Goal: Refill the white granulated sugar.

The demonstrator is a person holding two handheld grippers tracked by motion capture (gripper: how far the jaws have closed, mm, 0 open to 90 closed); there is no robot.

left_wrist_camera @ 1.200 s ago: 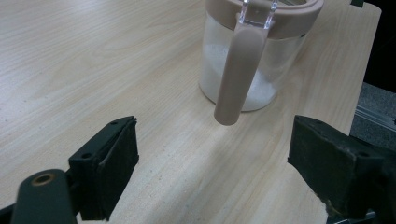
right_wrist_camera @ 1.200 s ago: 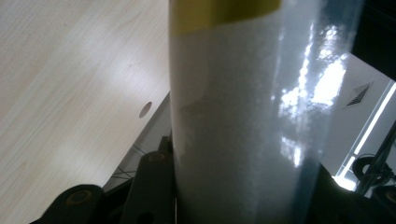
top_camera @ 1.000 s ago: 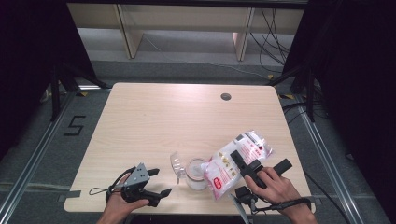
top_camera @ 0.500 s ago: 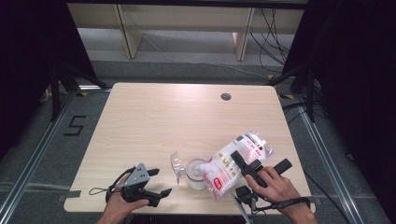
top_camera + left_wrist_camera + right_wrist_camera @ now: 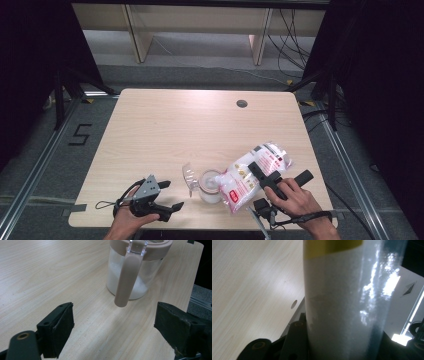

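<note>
Right gripper [image 5: 274,178] is clamped on the white bag [image 5: 250,176], and its jaws have just tightened a little, probably steadying the pour into the jar [image 5: 210,185] just left. Left gripper [image 5: 169,195] rests near-left, jaws apart, holding nothing.

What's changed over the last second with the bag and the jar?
Very little. The right hand-held gripper has just been closing slightly further on the bag of white granules, which it holds tipped toward the open jar. Bag, jar and flipped-up lid sit where they were. The left hand-held gripper rests on the table, jaws open, as before.
</note>
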